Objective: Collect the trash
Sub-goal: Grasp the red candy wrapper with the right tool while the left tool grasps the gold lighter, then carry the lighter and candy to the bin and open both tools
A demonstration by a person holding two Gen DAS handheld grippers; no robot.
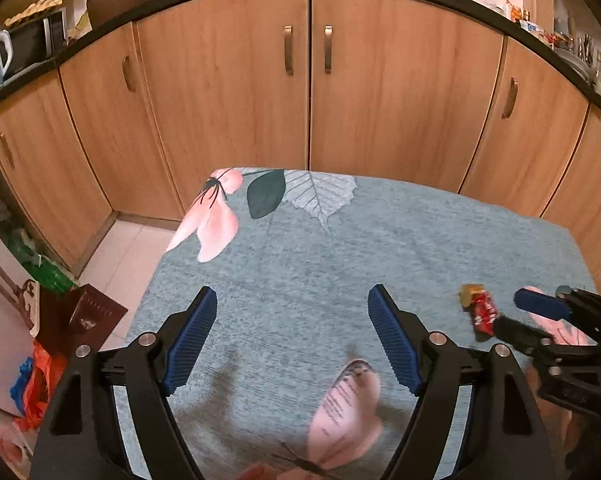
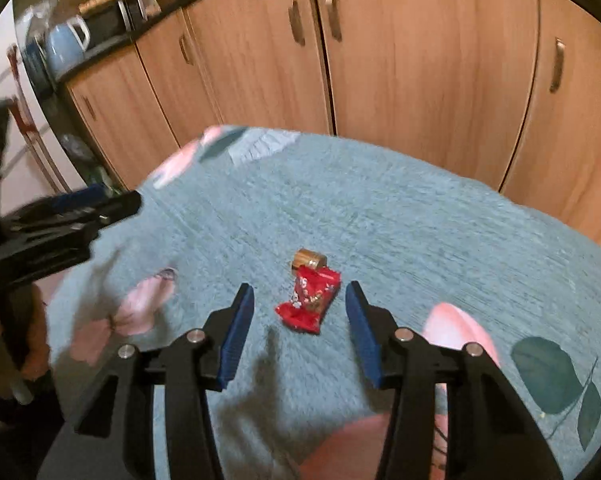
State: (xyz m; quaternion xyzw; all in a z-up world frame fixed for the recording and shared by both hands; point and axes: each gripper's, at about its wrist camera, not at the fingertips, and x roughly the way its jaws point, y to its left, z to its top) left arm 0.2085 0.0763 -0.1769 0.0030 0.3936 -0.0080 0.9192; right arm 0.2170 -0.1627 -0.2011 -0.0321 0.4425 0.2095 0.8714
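Right wrist view: red wrapper [image 2: 309, 305] lies flat on the blue-grey floral tablecloth [image 2: 420, 216], straight ahead of the right gripper [image 2: 300, 296], roughly on the centreline between its spread fingers. Not gripped yet; nothing is held. A small gold piece [image 2: 309, 259] touches the wrapper's far end. It looks like a foil sweet or a cap, but motion blur makes it hard to tell.

Left wrist view: left gripper [image 1: 292, 300] also spread wide, empty, hovering over bare cloth. From here the wrapper [image 1: 483, 314] sits off to its right, just ahead of the right gripper's blue pads [image 1: 540, 304].

Handling, my read:
- Wrapper is light, thin, crinkly film. Crushes freely, not fragile.
- Film is slick, so a grip on a single loose edge may slide out. Better to close across the bunched middle, where there's some thickness.
- It lies low on a soft, fuzzy cloth. Fingertips need to come right down to the cloth, and may snag fabric along with the film.
- Twisted near end is a fallback grab point, stiffer than the flat body.
- Gold piece is small and probably rolls; closing on the wrapper could nudge it away. It likely needs a separate pick.

Wooden cabinets [image 2: 420, 60] sit behind the table, well apart from the work.
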